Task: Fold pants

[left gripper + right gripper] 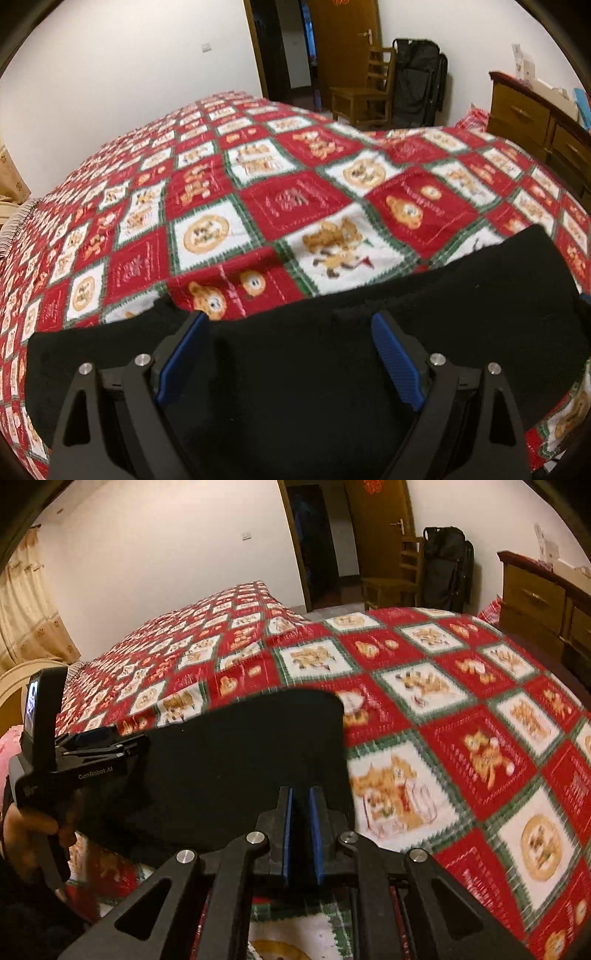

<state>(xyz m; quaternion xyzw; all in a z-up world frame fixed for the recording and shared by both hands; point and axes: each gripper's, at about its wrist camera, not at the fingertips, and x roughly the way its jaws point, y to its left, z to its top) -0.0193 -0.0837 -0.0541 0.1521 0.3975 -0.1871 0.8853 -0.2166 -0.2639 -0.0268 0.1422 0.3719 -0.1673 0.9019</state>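
The black pants [295,369] lie as a broad dark band across the near side of the bed's red, white and green patchwork quilt [295,199]. My left gripper [290,318] hovers over their far edge, its blue pads spread wide with nothing pinched. In the right wrist view the pants [240,757] form a flat black panel. My right gripper [302,792] sits near the panel's right edge, its blue pads almost together with dark cloth between them. The left gripper [110,738] shows at the panel's left edge, held by a hand [33,827].
The quilt [443,738] covers the whole bed. Behind the bed stand a wooden chair [362,99], a black bag [417,85] and an open wooden door [343,44]. A wooden dresser [535,118] is at the right, and a curtain [26,609] at the far left.
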